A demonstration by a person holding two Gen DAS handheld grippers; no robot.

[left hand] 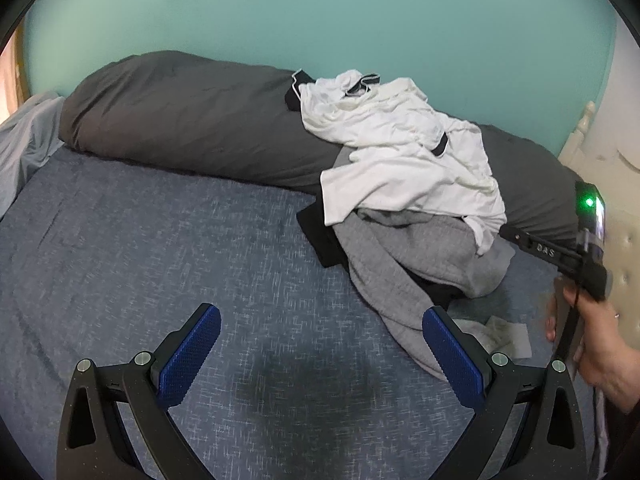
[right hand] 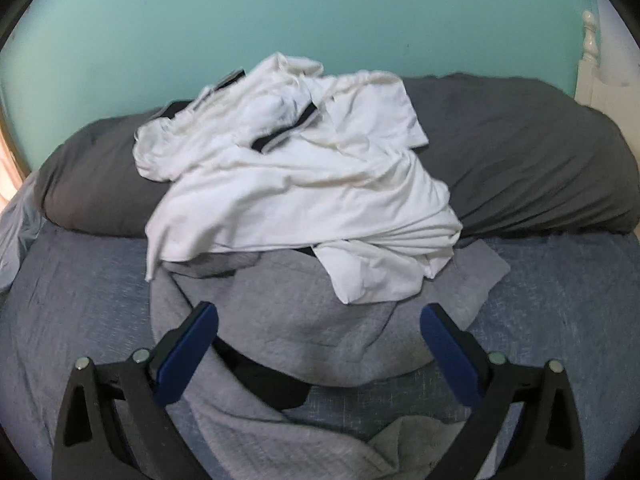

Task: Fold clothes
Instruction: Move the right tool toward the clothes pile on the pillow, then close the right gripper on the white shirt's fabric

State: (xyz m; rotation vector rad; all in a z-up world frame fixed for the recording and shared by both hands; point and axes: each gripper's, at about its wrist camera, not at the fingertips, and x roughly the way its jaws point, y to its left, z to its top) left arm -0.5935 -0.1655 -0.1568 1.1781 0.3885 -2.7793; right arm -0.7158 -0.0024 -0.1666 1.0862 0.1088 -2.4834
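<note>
The clothes pile (right hand: pixel 296 184), white shirts over a grey garment (right hand: pixel 304 320), lies on the bed (left hand: pixel 120 240) against a dark grey duvet roll (left hand: pixel 180 120). Left claw (left hand: pixel 320 356) and right claw (right hand: pixel 318 354) both gape empty; something black, perhaps trousers (right hand: pixel 272 384), pokes out beneath.

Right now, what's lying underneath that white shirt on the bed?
A grey sweatshirt lies under the white shirt, with a black garment poking out beside it. The shirt's upper part rests on the dark grey duvet roll. Anything deeper in the pile is covered.
</note>
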